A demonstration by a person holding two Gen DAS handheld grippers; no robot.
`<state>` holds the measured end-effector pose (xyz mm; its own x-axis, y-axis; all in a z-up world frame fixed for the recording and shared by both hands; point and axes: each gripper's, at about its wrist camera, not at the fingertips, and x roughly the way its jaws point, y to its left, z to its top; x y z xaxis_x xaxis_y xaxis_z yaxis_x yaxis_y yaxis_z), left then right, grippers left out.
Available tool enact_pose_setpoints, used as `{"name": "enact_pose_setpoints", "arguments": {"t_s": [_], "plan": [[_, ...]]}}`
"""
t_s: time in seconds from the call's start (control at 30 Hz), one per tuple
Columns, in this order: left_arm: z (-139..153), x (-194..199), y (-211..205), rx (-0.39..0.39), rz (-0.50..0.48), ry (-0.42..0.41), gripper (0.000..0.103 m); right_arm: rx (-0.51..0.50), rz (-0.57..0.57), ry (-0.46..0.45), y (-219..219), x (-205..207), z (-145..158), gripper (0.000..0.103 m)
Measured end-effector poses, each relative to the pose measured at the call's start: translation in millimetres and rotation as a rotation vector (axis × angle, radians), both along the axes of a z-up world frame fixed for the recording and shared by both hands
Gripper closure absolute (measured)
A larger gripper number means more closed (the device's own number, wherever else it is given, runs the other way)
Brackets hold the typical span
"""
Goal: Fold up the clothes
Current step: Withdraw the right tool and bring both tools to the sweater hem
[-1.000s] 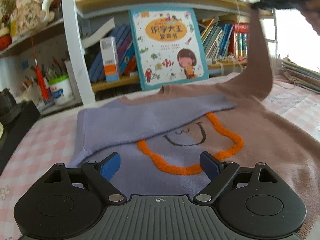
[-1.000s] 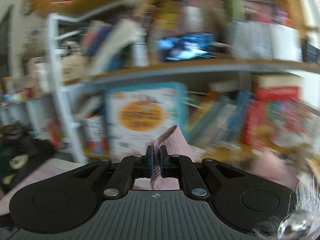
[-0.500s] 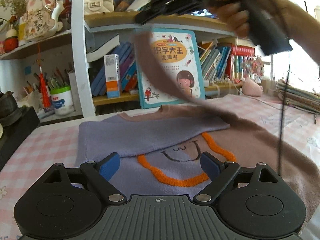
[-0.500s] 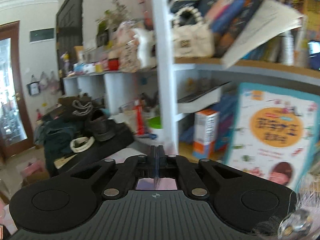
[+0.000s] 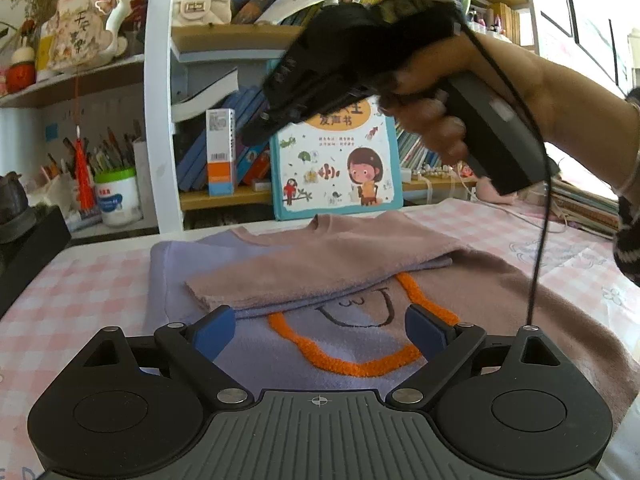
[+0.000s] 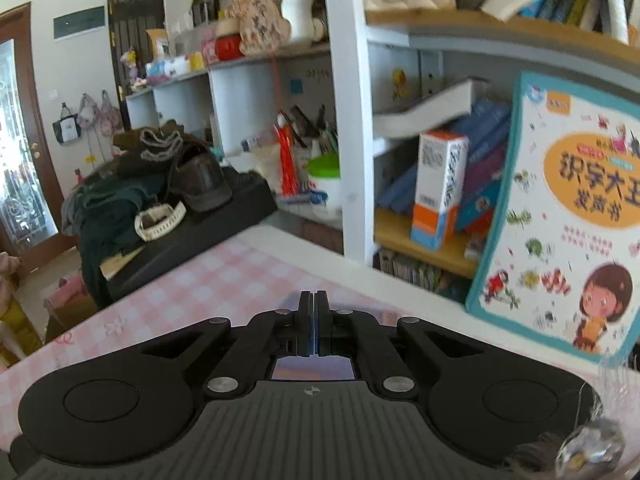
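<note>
Cluttered sunlit room with a bookshelf

Ahead of the claw, a white bookshelf [image 6: 352, 128] rises behind the pink-checked surface [image 6: 192, 280]; a brown door [image 6: 20, 140] stands far left.

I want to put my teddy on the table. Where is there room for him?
The pink checked cloth is bare left of the sweater, out to the black box. Another bare patch lies right of the sweater, before the stacked papers. The middle is taken by the sweater, and the shelf behind is crowded with books.
</note>
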<state>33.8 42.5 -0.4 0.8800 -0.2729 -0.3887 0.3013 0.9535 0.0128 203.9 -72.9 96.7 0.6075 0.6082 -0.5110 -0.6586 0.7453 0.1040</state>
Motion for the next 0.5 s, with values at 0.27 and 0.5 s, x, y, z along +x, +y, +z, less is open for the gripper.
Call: {"name": "enact_pose_setpoints", "arguments": {"t_s": [0.27,0.5], "plan": [[-2,7,3,-0.01,0.02,0.042,0.009,0.023,-0.065,0.088,-43,-13,-25,0.102],[-4,10,17,-0.072,0.106,0.073,0.009,0.062,-0.122,0.17,-84,-47,-52,0.102]]}}
